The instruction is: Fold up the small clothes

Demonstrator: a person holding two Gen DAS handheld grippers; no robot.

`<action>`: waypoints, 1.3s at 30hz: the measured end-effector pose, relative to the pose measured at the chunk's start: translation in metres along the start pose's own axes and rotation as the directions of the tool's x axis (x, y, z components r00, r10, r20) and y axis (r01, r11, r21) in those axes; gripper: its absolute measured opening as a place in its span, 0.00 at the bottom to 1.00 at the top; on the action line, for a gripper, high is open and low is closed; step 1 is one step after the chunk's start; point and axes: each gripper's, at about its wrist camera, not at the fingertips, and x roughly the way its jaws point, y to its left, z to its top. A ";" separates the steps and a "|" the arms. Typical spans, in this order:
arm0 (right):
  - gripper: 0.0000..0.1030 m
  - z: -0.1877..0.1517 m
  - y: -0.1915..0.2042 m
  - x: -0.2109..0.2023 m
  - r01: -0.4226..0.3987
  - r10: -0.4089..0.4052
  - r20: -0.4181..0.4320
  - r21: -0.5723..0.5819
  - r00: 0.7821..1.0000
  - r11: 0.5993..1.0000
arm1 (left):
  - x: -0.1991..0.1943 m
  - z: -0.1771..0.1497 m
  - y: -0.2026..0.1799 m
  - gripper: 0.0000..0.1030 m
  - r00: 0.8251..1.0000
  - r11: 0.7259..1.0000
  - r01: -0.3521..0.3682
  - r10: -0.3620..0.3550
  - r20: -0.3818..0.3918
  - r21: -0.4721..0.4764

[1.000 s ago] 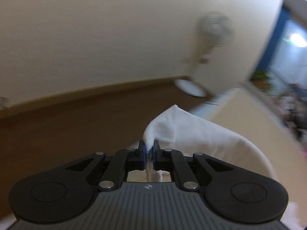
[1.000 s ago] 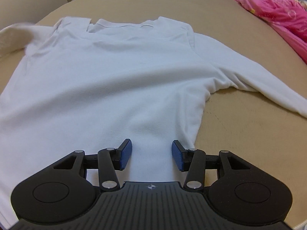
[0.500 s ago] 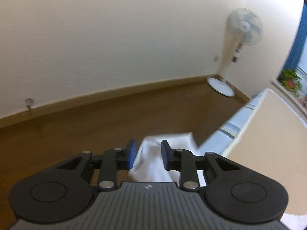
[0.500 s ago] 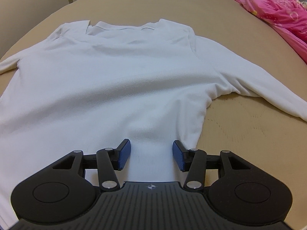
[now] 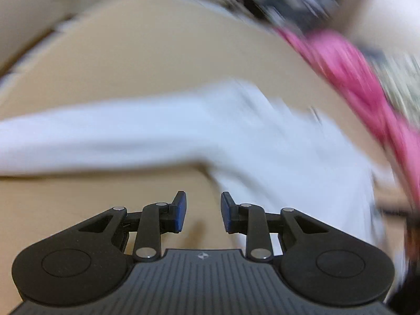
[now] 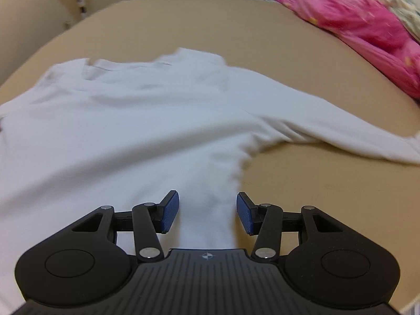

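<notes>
Item: white shirt [image 6: 126, 131] flat on my bed [image 6: 328, 197]; left gripper [image 5: 203, 212] and right gripper [image 6: 207, 212] jaws spread, holding nothing

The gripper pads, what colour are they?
Blue, on black fingers; clearest on the right gripper in the right wrist view.

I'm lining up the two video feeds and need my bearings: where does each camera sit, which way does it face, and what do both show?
Left wrist: sits on the left gripper, looking down along its open, empty fingers at the tan bed and one sleeve of the white shirt; heavily blurred.
Right wrist: sits on the right gripper, looking down over the shirt's lower body toward the collar; jaws open, pads clear of the cloth.
Shared: shirt, bed, pink bedding. No hand or sleeve of the person shows in either view.
</notes>
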 end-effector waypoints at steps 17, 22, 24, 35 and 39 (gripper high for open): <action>0.03 -0.044 -0.073 -0.029 -0.054 0.080 -0.103 0.239 0.991 0.970 | -0.008 -0.038 -0.072 0.14 0.988 0.964 -0.082 0.112 -0.104 0.254; 0.34 -0.062 -0.086 -0.058 -0.202 0.219 -0.036 0.272 0.975 0.941 | -0.050 -0.051 -0.074 0.33 0.996 0.996 -0.012 0.020 -0.085 0.093; 0.43 -0.072 -0.086 -0.066 -0.217 0.235 -0.044 0.250 0.971 0.944 | -0.051 -0.070 -0.075 0.33 0.986 0.997 -0.041 0.051 -0.161 0.061; 0.34 -0.116 -0.060 -0.078 -0.213 0.213 -0.184 0.021 0.960 0.977 | -0.044 -0.127 -0.090 0.04 0.946 0.988 -0.127 0.149 -0.289 0.091; 0.02 -0.113 -0.078 -0.102 -0.247 0.260 -0.112 0.117 0.959 0.962 | -0.079 -0.115 -0.091 0.03 0.988 0.998 -0.030 0.037 -0.152 0.049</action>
